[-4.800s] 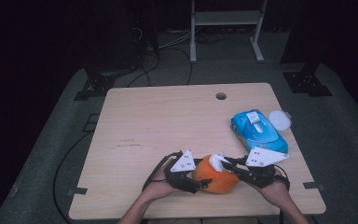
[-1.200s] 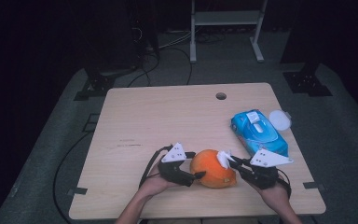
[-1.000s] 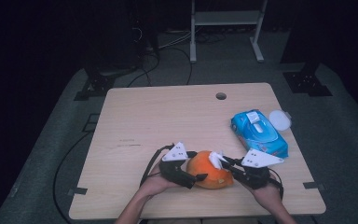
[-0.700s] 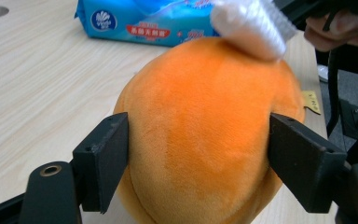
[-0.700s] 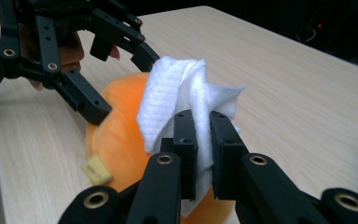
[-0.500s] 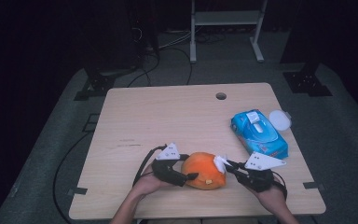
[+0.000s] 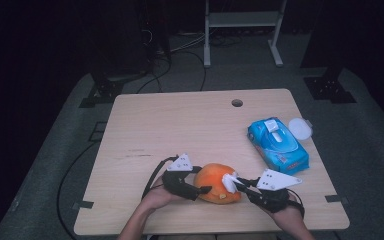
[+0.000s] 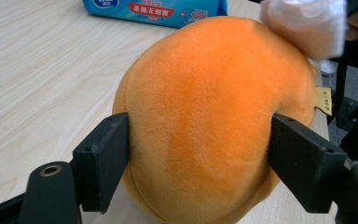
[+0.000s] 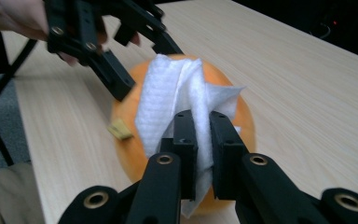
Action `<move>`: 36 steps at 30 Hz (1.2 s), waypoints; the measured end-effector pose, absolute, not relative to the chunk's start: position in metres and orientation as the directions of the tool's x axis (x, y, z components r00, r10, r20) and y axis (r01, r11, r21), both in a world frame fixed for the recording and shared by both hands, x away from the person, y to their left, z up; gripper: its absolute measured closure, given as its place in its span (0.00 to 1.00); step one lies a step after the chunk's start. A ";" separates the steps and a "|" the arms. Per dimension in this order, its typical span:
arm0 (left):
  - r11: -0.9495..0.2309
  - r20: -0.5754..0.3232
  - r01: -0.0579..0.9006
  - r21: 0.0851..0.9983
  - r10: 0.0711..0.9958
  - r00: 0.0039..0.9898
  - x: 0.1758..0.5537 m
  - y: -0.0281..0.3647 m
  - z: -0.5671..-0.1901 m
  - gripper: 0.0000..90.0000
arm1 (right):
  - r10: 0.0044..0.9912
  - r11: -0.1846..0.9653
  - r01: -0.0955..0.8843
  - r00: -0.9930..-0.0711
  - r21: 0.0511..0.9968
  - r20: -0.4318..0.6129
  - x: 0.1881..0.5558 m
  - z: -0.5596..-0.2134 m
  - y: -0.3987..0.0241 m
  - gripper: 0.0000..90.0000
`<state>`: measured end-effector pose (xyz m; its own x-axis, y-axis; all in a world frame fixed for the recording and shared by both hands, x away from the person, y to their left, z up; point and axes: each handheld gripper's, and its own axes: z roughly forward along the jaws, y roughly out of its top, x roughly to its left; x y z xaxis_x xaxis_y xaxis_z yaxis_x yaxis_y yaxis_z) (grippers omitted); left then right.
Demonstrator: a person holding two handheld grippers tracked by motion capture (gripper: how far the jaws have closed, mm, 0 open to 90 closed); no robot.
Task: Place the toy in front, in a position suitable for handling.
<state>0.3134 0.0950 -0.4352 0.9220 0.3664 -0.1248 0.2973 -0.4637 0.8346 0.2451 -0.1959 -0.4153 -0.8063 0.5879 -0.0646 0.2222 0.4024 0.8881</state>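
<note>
An orange plush toy (image 7: 219, 183) is seen lying on the near edge of a pale wooden table (image 7: 190, 125), held between two hand-held grippers. The left gripper (image 8: 198, 168) is clamped across the toy's round body, its black pads (image 8: 103, 163) pressed into the plush on either side; its jaws have just been closing, with the toy between them. In the high view the left gripper (image 7: 192, 186) is set against the toy's left flank, and the person's left hand (image 7: 155, 197) is wrapped around it. The right gripper (image 9: 203, 140) is clenched on a folded white wipe (image 9: 177, 102), which is laid against the top of the orange plush toy (image 9: 233, 121); the wipe is pinched tight between the two jaws. From above, the right gripper (image 7: 240, 184) is seen reaching in from the toy's right side, with the white wipe (image 7: 229, 181) touching the plush. A small yellow tag (image 9: 120, 129) is seen on the toy's side. Farther back on the right of the table, a blue pack of wet wipes (image 7: 277, 145) is lying well apart from the toy, with a round white lid (image 7: 300, 128) just beside it.
</note>
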 end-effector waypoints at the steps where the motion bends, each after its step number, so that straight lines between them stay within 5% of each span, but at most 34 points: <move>1: -0.462 -0.127 0.297 0.836 0.365 0.922 0.314 0.095 -0.436 0.26 | 0.596 0.404 0.232 -0.801 0.885 -0.063 0.246 -0.417 -0.199 0.91; 13: -0.453 -0.248 0.375 0.809 0.315 0.916 0.322 0.086 -0.435 0.08 | 0.567 0.418 0.252 -0.823 0.873 -0.034 0.250 -0.425 -0.205 0.91; 17: -0.425 -0.208 0.326 0.844 0.301 0.931 0.316 0.089 -0.428 0.40 | 0.573 0.408 0.269 -0.819 0.873 -0.015 0.254 -0.423 -0.204 0.91; 20: -0.316 -0.190 0.297 0.901 0.326 0.926 0.315 0.092 -0.420 0.46 | 0.600 0.384 0.259 -0.800 0.886 -0.026 0.259 -0.416 -0.205 0.91; 25: -0.293 -0.097 0.229 0.928 0.404 0.910 0.317 0.089 -0.423 0.45 | 0.638 0.307 0.243 -0.770 0.920 -0.009 0.274 -0.404 -0.206 0.91; 28: -0.376 -0.027 0.201 0.905 0.422 0.906 0.317 0.084 -0.433 0.42 | 0.643 0.312 0.263 -0.766 0.913 0.001 0.286 -0.412 -0.198 0.91; 36: -0.422 -0.053 0.227 0.878 0.386 0.921 0.315 0.097 -0.440 0.25 | 0.653 0.342 0.316 -0.757 0.885 0.019 0.286 -0.439 -0.205 0.91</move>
